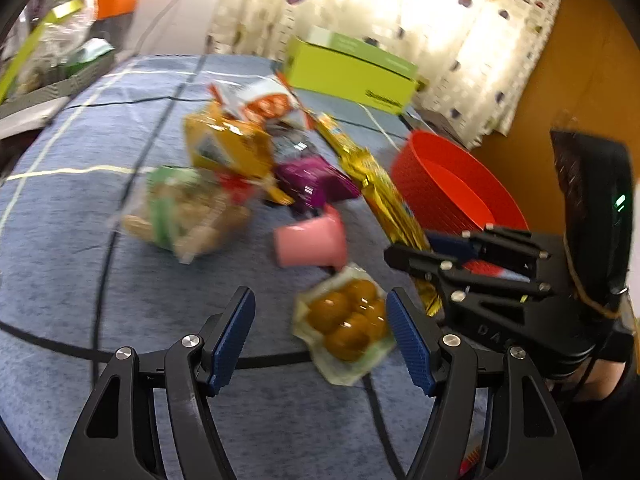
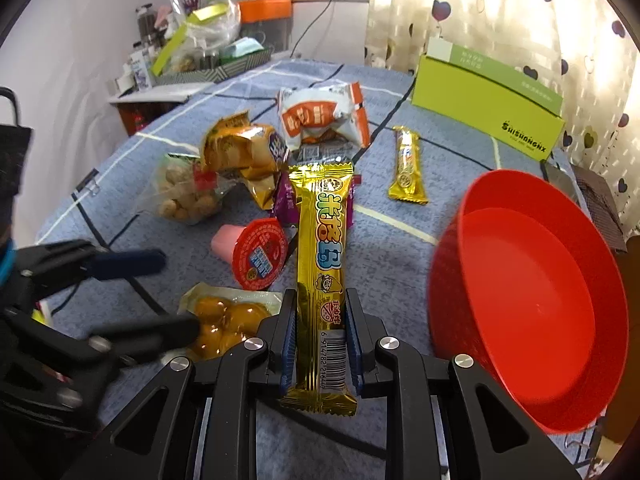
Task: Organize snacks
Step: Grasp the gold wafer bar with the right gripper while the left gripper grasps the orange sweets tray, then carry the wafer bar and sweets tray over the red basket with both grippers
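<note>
Long foil snack bar: was gold, with blue and green lettering and a white barcode panel
Round plastic bowl: was plain red
Woven table cloth: was blue; crossed by black and white lines
Jelly cup: was pink; its lid red
Cardboard box: was lime green
Curtain: was cream, with dark hearts

A blue checked cloth covers the table. A lime-green carton stands near the heart-print curtain (far edge). A patterned tray of clutter sits beside an orange-lidded bin.
</note>
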`<state>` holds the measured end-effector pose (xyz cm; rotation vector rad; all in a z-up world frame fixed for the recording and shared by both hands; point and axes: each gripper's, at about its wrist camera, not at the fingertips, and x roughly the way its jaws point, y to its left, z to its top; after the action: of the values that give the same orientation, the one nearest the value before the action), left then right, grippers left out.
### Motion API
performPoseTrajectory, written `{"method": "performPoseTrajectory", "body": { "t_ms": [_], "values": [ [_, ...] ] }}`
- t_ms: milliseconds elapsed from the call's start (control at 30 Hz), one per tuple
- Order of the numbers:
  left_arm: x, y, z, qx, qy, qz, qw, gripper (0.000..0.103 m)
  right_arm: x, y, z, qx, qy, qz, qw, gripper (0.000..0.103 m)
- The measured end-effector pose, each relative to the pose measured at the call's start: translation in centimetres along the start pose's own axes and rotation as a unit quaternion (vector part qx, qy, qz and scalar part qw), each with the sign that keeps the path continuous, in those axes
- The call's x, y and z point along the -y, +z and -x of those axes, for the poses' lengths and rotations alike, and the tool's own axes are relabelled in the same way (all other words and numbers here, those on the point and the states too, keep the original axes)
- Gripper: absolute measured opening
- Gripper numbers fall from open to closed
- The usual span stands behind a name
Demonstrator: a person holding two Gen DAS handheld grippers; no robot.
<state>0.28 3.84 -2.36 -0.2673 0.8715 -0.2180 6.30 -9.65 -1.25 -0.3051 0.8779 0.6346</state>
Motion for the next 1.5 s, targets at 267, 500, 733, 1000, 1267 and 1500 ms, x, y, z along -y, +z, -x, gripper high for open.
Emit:
{"method": "performPoseTrajectory", "body": {
  "t_ms": [267, 500, 733, 1000, 1267, 1500],
  "values": [
    [1.5, -0.5, -2.3, -0.036, 0.007, -0.023, 0.9991, 0.069, 0.8, -0.9, 2.1, 0.015, 0.003, -0.011, 1.0, 0.019],
    [3.6, -1.0, -3.2, -0.02, 0.054, -0.069, 0.996, 0.073, 0.9, -1.4, 2.8, 0.022, 0.008, -0.015, 1.0, 0.02],
    [5.2, -1.6, -3.6, -0.018, 0.073, -0.103, 0.9918, 0.063, 1.3, -1.9, 3.5, 0.03, 0.006, -0.021, 0.999, 0.02],
    [4.8, -1.8, -2.4, -0.01, 0.056, -0.083, 0.9949, 0.048, 1.5, -2.5, 4.2, 0.037, 0.003, -0.026, 0.999, 0.02],
    [5.2, -1.9, -1.7, 0.0, 0.06, -0.084, 0.9947, 0.048, 1.5, -2.7, 4.7, 0.044, 0.002, -0.028, 0.999, 0.02],
    [5.5, -1.1, 0.3, 0.026, 0.052, -0.076, 0.9954, 0.048, 1.9, -2.7, 6.0, 0.062, -0.006, -0.032, 0.998, 0.02]
  ]
}}
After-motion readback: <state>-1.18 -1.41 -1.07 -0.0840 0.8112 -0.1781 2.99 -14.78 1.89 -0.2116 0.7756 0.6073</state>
